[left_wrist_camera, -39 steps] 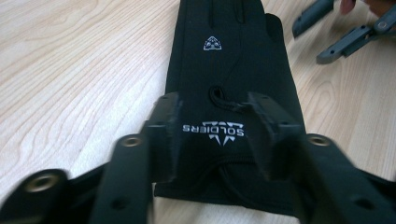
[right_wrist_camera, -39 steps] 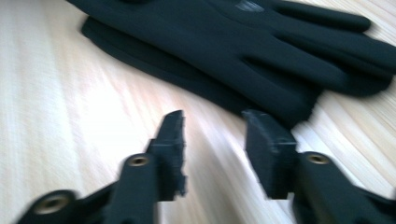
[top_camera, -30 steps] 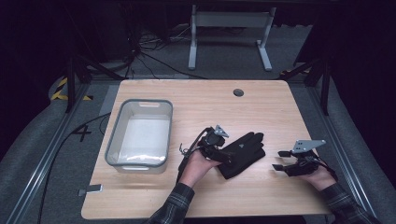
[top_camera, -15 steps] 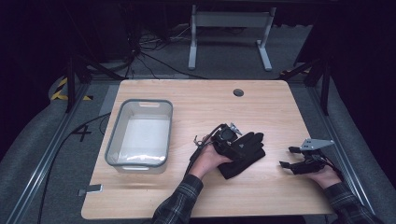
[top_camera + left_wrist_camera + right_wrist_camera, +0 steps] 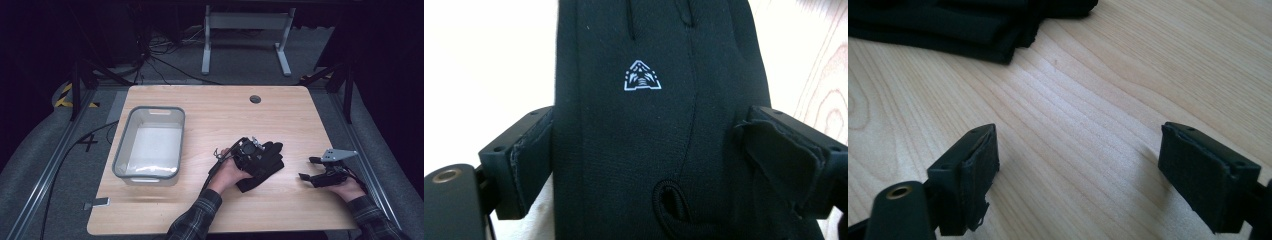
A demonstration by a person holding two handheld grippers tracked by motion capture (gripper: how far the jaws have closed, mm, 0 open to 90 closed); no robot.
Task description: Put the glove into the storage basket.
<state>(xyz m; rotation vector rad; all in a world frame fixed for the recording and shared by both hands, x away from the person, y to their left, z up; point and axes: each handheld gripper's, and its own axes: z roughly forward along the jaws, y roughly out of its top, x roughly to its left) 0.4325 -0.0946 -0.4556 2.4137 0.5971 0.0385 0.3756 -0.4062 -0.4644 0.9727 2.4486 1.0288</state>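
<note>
Near the middle of the wooden bench point(image 5: 210, 107), a little toward the person's right, lies a black glove point(image 5: 265, 162), flat on the wood with its fingers pointing away from the person. Over it sit the left tongs point(image 5: 255, 150), held in the left hand point(image 5: 227, 172), whose plaid sleeve point(image 5: 192, 222) comes in from the bottom edge of the high view. Seen from the left gripper view, the glove point(image 5: 659, 125) spans the whole gap between the two jaws, its small white triangular emblem point(image 5: 642, 76) showing just ahead of them; the jaws have just been opening and now stand wide, flanking the fabric on both sides, and whether the pads still brush its edges I cannot tell. Well to the right, near the bench's right edge, the right tongs point(image 5: 312, 170) rest low over bare wood in the right hand point(image 5: 347, 187). From the right gripper view, those jaws have likewise just been opening and stand far apart with nothing but wood grain between them, the glove point(image 5: 973, 25) lying a way ahead of them. At the left of the bench stands a grey plastic tub point(image 5: 125, 150), well apart from the glove.
</note>
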